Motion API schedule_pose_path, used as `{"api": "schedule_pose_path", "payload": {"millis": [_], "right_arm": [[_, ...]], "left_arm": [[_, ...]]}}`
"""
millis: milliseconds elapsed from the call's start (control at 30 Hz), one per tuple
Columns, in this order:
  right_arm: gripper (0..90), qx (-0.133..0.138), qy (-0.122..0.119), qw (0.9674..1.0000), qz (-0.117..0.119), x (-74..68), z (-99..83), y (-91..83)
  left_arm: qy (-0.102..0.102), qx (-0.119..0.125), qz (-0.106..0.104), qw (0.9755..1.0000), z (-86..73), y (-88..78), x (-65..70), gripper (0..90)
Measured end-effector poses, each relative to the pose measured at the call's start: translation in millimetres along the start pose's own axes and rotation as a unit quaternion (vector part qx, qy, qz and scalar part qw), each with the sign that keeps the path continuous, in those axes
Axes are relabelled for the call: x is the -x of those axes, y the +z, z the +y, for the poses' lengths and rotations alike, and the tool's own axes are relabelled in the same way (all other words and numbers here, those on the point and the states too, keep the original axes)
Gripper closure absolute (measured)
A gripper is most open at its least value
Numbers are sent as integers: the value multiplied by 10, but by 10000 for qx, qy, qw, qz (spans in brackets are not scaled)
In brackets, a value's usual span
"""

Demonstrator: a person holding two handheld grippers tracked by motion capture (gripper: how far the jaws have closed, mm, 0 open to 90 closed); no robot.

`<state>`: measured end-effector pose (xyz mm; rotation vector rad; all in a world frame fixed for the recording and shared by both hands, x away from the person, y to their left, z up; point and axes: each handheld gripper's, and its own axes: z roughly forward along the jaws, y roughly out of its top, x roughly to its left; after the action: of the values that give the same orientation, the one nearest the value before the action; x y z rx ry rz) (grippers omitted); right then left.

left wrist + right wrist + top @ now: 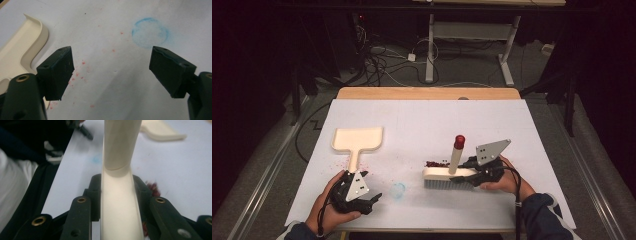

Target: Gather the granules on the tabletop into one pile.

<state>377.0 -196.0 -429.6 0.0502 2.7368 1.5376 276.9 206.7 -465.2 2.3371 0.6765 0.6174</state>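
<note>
From my remote seat, I saw the right gripper [460, 176] clamped on the cream back of the hand brush [447, 175], which sat bristles down on the white table sheet [427, 120] a little right of centre, near the front edge. In the right gripper view the two black jaws pressed against either side of that cream block [117, 205], with the brush's handle rising straight ahead between them. From above, the handle [456, 155] stood tilted slightly away from me and ended in a red cap [459, 141]. A small heap of dark red crumbs [435, 163] lay touching the far side of the brush head. The left gripper [373, 199] rested near the front left of the sheet, its jaws spread wide with nothing between them (the left gripper view showed bare sheet and scattered red specks [80, 72] in the gap). A faint blue ring [398, 190] was marked on the sheet between the two grippers. The cream dustpan [357, 140] lay flat on the left half, its handle pointing toward me and ending just beside the left gripper; I saw its curved edge [30, 47] close to that gripper's jaw, though not touching it.
</note>
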Motion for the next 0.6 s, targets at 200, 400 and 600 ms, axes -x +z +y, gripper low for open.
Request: {"api": "schedule_pose_path", "payload": {"millis": [200, 400, 600], "right_arm": [[675, 218, 3, 9977, -635, -63, 138, -133], [675, 141, 627, 9783, -1971, -211, 155, -400], [675, 76, 1384, 9320, -3348, -413, 43, -545]], "left_arm": [[-36, 3, 24, 10000, -37, -32, -7, 190], [-14, 67, 92, 9999, -27, -83, 5, 190], [31, 88, 85, 9999, -10, -84, 13, 190]]}}
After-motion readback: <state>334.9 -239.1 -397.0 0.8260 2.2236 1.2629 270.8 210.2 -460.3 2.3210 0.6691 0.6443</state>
